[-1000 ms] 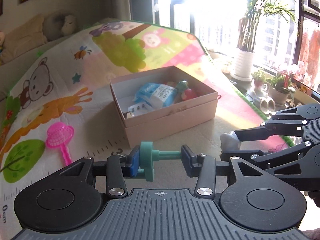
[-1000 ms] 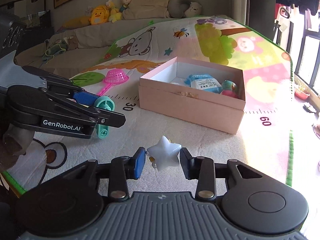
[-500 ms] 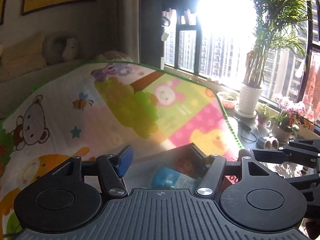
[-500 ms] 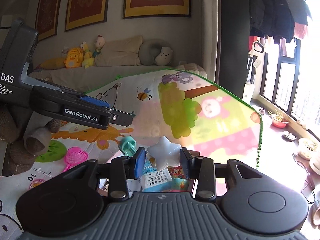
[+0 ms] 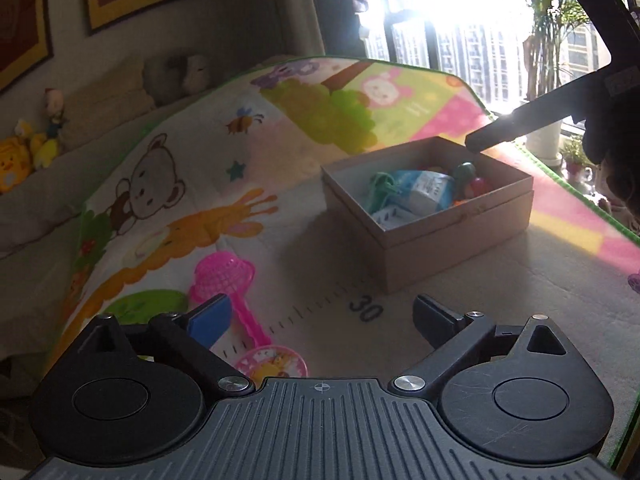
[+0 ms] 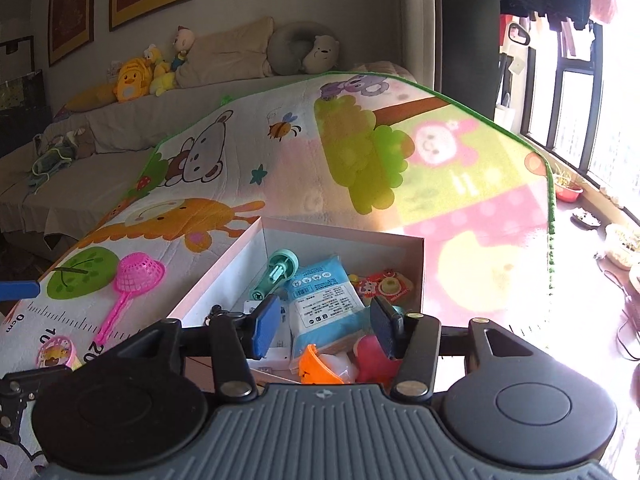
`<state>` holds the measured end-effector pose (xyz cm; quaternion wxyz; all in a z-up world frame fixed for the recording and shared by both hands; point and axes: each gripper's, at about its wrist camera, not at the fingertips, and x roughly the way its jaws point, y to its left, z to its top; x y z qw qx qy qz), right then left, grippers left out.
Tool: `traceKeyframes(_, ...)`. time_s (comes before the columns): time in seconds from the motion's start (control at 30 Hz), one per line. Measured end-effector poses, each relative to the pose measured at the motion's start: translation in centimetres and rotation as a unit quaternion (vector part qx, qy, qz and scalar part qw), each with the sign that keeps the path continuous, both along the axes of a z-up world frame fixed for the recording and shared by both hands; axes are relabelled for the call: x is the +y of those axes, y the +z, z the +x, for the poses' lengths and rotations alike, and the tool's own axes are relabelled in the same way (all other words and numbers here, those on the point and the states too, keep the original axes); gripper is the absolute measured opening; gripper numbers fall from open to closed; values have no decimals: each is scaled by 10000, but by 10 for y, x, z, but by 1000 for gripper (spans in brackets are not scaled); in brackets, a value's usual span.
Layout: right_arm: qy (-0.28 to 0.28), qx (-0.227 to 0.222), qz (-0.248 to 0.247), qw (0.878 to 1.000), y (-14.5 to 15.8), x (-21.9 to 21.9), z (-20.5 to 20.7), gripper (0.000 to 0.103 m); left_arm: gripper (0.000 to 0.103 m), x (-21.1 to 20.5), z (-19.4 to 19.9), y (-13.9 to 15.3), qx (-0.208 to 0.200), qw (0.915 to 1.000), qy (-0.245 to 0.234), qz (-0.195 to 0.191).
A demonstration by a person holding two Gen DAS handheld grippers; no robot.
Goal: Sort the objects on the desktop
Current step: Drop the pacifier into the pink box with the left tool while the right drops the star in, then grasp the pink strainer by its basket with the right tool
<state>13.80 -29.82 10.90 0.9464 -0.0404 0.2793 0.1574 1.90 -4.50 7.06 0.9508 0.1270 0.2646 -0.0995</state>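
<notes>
- Left wrist view: left gripper (image 5: pixel 322 316) jaws are swinging wide with nothing between them. The teal peg toy (image 6: pixel 276 274) it was pinching a second ago now lies in the pink box (image 5: pixel 456 240), so that one's sorted
- Right wrist view: right gripper (image 6: pixel 324 330) hangs over the box and its jaws are opening too. The white star it held half a second ago is out of them, and a pale lump just below is probably it, though I can't tell for sure
- So both drops look done. What's left on the play mat (image 5: pixel 304 216) is the pink scoop (image 5: pixel 224 276) and a small round pink toy (image 5: pixel 272 362), close by the left gripper
- Only the left view shows the box's outer walls and the other gripper's finger above its far corner; only the right view looks down on the blue packet (image 6: pixel 326 296) and orange piece (image 6: pixel 316 368) inside
</notes>
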Motion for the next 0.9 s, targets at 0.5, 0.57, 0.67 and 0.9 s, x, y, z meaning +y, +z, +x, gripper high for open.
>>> traceKeyframes(0.5, 1426, 672, -172, 9873, -2, 153, 16, 67, 102, 77, -24, -50, 316, 9895, 1252, -657)
traceKeyframes(0.57, 1691, 923, -270, 9809, -10, 189, 28, 67, 102, 85, -24, -50, 371, 9868, 1291, -905)
traceKeyframes(0.67, 1789, 1081, -547, 9764, -23, 235, 51, 86, 102, 90, -23, -52, 447, 9852, 1290, -1039)
traceKeyframes(0.9, 1862, 1483, -1180, 9641, -66, 290, 102, 86, 102, 98, -23, -55, 499, 9798, 1335, -1405)
